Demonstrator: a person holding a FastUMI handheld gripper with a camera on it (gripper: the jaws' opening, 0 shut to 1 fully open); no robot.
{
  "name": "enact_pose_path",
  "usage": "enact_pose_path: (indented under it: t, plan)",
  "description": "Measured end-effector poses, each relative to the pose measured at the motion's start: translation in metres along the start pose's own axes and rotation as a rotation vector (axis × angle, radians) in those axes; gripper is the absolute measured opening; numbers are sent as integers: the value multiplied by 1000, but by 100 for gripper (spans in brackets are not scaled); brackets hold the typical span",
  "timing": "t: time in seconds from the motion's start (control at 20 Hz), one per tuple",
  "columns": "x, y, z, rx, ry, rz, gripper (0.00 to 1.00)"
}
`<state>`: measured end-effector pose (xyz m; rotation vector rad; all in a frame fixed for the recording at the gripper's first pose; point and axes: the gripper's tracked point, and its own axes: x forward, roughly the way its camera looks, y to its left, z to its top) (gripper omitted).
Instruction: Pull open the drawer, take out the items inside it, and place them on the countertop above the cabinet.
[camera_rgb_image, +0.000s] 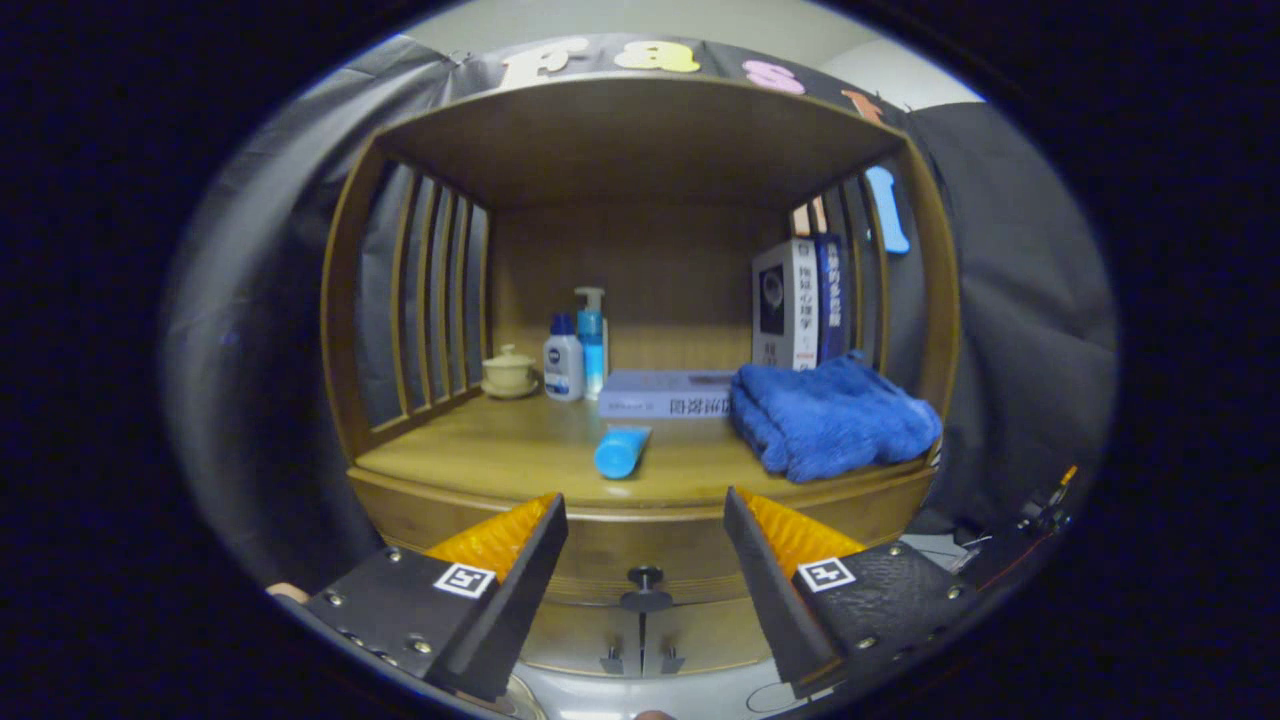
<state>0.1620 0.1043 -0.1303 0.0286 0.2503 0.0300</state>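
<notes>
Hand-held gripper (645, 525) fingers spread apart, empty, with the closed drawer's knob (645, 578) between them; above the knob on the bench (500, 455) lie a blue tube (621, 451), a flat box (665, 393), and a folded blue towel (830, 417) right of the tube.

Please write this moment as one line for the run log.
gripper: open, holds nothing | drawer: closed | drawer knob: between fingers, untouched | countertop: blue tube, blue towel
</notes>
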Motion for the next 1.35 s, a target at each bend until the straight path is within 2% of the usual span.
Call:
enact_pose_path:
  t: [0.2, 0.5, 0.75, 1.0, 1.35]
  plan:
    - [-46, -11, 44, 0, -77, -14, 94]
    - [-124, -30, 84, -48, -157, -51, 94]
    - [-175, -50, 84, -18, -166, -95, 94]
    - [-216, -82, 79, -12, -176, -172, 94]
    - [-231, -107, 64, -16, -182, -213, 94]
